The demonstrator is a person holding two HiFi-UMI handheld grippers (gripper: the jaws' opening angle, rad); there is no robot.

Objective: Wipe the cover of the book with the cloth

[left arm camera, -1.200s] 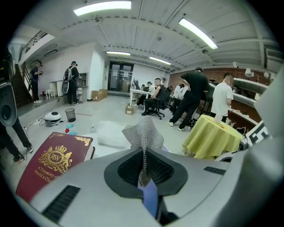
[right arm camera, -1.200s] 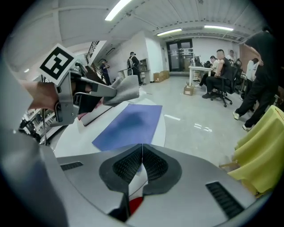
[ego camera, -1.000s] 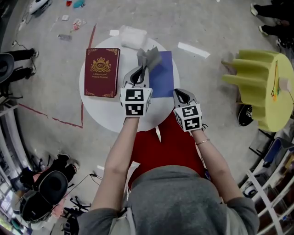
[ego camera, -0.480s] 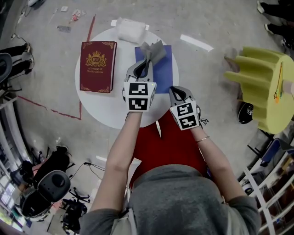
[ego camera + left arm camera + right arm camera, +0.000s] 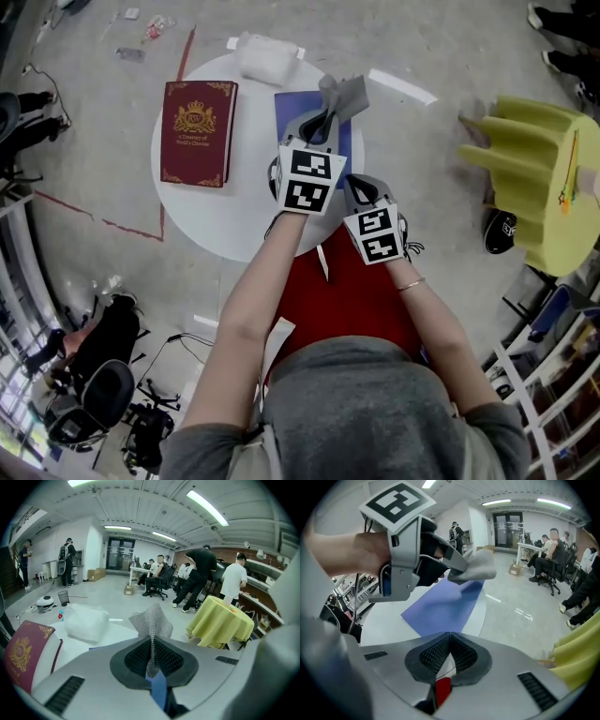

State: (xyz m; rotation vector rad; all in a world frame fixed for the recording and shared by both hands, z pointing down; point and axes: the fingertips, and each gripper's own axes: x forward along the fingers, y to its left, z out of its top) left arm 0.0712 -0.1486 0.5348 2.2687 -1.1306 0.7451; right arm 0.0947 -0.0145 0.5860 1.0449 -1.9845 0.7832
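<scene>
- Change since a second ago: left gripper has shifted to the right across the blue sheet, from the sheet's far-left corner to its far-right corner, away from the book.
- The cloth travelled with it and now hangs over the table rim, clear of the surface.
- Left gripper state: jaws clamped on the grey mesh cloth. In the left gripper view a fold of it runs up between the pads and fans out above them.
- Right gripper: jaws pressed together with nothing between them. It sits at the near right edge of the table, in nearly the same spot as before, just beside the left gripper's marker cube.
- The book has not moved. It lies flat, cover up, on the left part of the round white table, well apart from the cloth.
- A white bag sits at the far edge of the table, unchanged.
- Writing: the dark red cover carries a gold crest, gold corner ornaments and a short line of gold print below the crest, too small to read.
- The marker cubes show only black-and-white square patterns, with no lettering.
- A yellow-draped table stands to the right, on the floor.
</scene>
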